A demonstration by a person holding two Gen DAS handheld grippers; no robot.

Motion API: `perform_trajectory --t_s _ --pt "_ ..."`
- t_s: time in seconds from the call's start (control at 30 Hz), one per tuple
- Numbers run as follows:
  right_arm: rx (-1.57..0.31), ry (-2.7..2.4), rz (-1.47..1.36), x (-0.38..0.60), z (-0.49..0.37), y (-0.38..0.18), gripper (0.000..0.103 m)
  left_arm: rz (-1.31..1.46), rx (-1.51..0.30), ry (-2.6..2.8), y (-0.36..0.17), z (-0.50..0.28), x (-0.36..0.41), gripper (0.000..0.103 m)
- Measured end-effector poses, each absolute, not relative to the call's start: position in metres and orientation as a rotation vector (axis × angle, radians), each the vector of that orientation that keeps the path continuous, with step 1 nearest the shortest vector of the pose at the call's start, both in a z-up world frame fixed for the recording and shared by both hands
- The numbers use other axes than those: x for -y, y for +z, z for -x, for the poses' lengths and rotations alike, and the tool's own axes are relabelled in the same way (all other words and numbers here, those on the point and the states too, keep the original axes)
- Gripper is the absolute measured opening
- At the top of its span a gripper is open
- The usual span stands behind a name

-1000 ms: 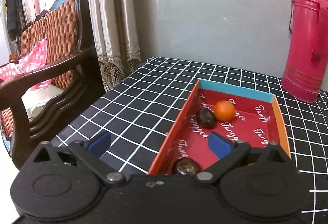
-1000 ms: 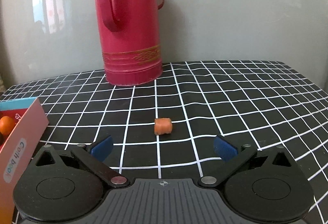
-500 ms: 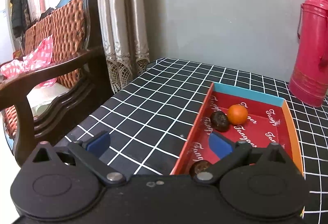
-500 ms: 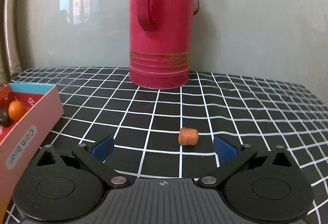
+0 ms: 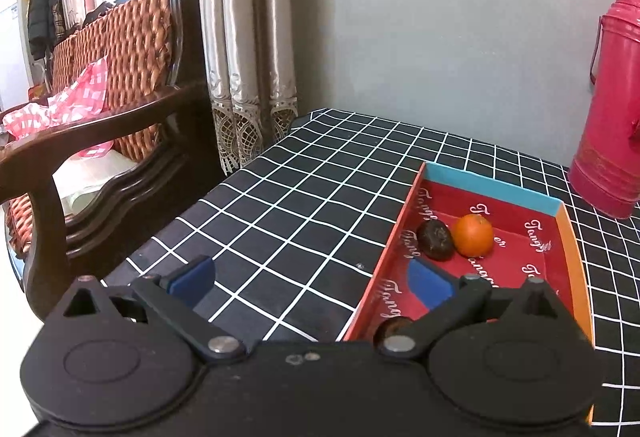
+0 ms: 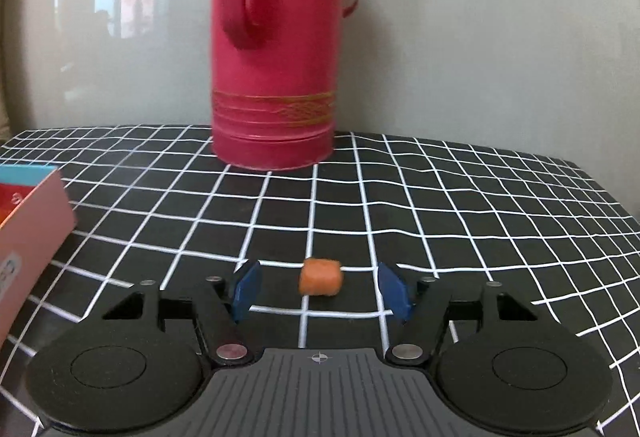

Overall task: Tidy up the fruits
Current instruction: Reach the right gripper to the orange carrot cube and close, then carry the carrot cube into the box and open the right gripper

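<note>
In the left wrist view a shallow red box (image 5: 570, 245) lies on the checked tablecloth. It holds an orange (image 5: 474, 235), a dark brown fruit (image 5: 435, 239) beside it, and another dark fruit (image 5: 394, 329) mostly hidden behind my left gripper. My left gripper (image 5: 312, 281) is open and empty, its right finger over the box's near end. In the right wrist view a small orange chunk (image 6: 321, 276) lies on the cloth between the fingers of my right gripper (image 6: 320, 291). The jaws stand apart on either side of it, not touching it.
A tall red thermos (image 6: 280, 49) stands at the back by the grey wall, also in the left wrist view (image 5: 612, 105). The box's pink outer wall (image 6: 28, 237) is at the left. A wooden sofa (image 5: 100, 125) and curtains (image 5: 244, 37) stand left of the table.
My right gripper has moved forward so the orange chunk now lies between its fingers, and the jaws have narrowed. My left gripper has drawn back and to the left from the box.
</note>
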State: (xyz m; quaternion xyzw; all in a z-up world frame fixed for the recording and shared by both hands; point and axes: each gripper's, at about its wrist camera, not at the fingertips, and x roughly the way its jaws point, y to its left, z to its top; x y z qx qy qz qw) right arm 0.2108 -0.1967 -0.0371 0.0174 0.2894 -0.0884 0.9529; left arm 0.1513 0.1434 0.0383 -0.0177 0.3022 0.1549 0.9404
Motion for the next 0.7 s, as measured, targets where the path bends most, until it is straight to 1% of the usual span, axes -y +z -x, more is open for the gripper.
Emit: perform_trajectory --t_s 0.17,0.23,0.33,0.53,0.7 --pt "-0.636 -0.171 -0.046 0.206 -0.230 -0.045 0.064 0.026 -0.623 0.322 0.037 -0.153 -0.142 0.097" --pt "-0.648 -0.161 -0.066 0.209 -0.231 -0.048 0.036 0.027 -0.626 0.324 0.036 -0.154 -0.143 0.097" --pt "-0.645 -0.140 -0.078 0.207 -0.230 -0.048 0.023 0.040 -0.636 0.324 0.036 -0.155 -0.144 0.097" --pt "-0.630 -0.116 -0.104 0.204 -0.221 -0.046 0.023 0.044 -0.631 0.342 0.036 -0.155 -0.147 0.097" --pt "-0.586 -0.031 -0.135 0.190 -0.209 -0.033 0.023 0.052 -0.639 0.364 0.036 -0.157 -0.151 0.097"
